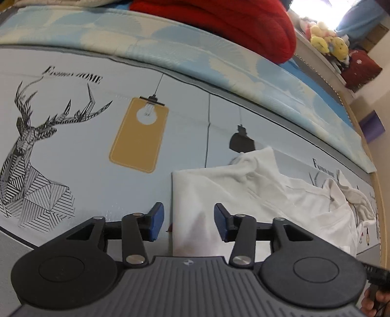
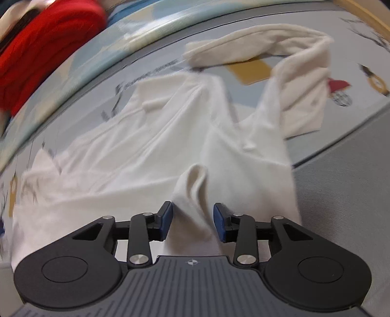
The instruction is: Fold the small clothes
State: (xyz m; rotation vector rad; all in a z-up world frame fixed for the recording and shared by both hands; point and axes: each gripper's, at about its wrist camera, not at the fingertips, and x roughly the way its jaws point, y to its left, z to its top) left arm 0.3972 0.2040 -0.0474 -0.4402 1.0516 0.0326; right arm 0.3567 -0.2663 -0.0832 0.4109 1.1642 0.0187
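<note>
A raised fold of the white garment (image 2: 151,146) is straddled by the parted right gripper (image 2: 192,223), unclamped; the left gripper (image 1: 186,223), likewise spread and empty, is aligned over its edge for grasping.

A pale grey-blue mat (image 1: 73,151) covers the near ground, printed with a line-drawn stag (image 1: 29,156), a mustard-yellow hanging lamp panel (image 1: 139,136) and a black pendant lamp (image 1: 241,141). Behind it, along the far side, runs a mattress edge (image 1: 170,46) in blue and cream leaf print, with a bright red knitted bundle (image 1: 219,22) lying on top. At the far right a shelf carries yellow plush toys (image 1: 329,42) and a dark red bag (image 1: 360,68), and strong white light pours in from the top right corner (image 1: 316,9).
</note>
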